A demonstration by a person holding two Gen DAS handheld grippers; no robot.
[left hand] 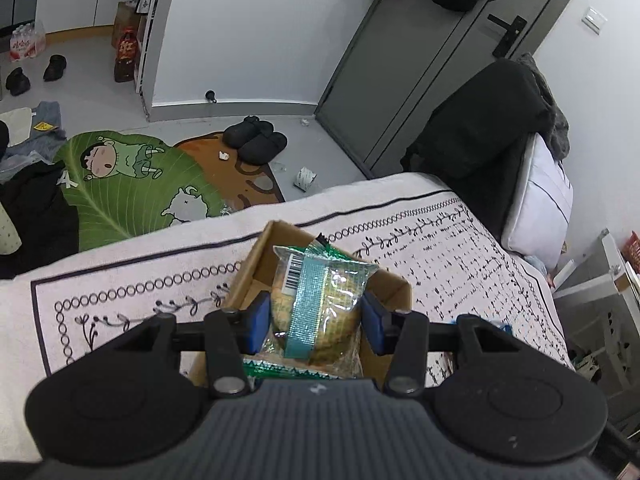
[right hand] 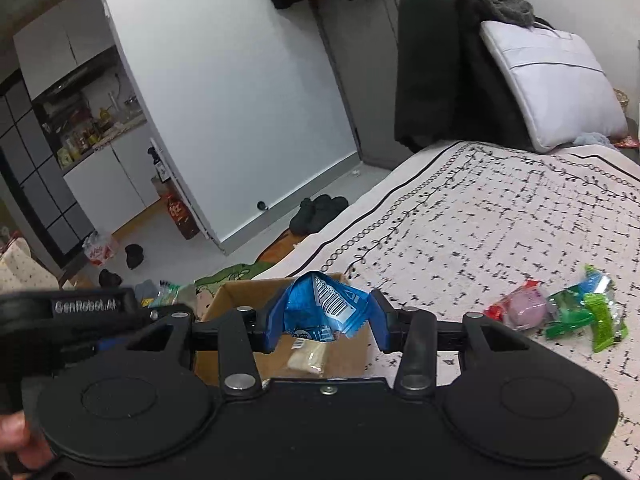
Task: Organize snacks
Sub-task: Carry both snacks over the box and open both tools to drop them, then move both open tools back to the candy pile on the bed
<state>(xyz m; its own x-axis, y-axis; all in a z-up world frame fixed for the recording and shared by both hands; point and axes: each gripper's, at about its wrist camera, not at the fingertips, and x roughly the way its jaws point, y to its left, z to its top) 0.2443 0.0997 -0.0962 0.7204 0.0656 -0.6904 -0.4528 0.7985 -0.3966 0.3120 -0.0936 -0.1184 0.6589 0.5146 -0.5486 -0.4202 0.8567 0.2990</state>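
While both hand-held grippers, left [left hand: 316,322] pinching the cookie pack [left hand: 316,304] and right [right hand: 326,326] the blue packet [right hand: 320,306], hover over the box [left hand: 248,268], I'd lower before releasing.

Patterned bed [right hand: 500,216], snacks on top.
Cardboard box [right hand: 280,356] at lower centre; loose snack packets [right hand: 560,312] at lower right; grey pillow [right hand: 552,84] upper right.

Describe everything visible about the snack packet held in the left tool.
The snack packet is a clear, crinkly plastic wrapper with green printed ends, a shiny teal band running down its middle and a white barcode label near the top. Inside shows a round, pale yellow-brown cake or pastry. It stands roughly upright, pinched at its sides between the blue pads of the left tool, above the open cardboard box on the patterned bedspread. Whether its bottom touches the box is hidden.
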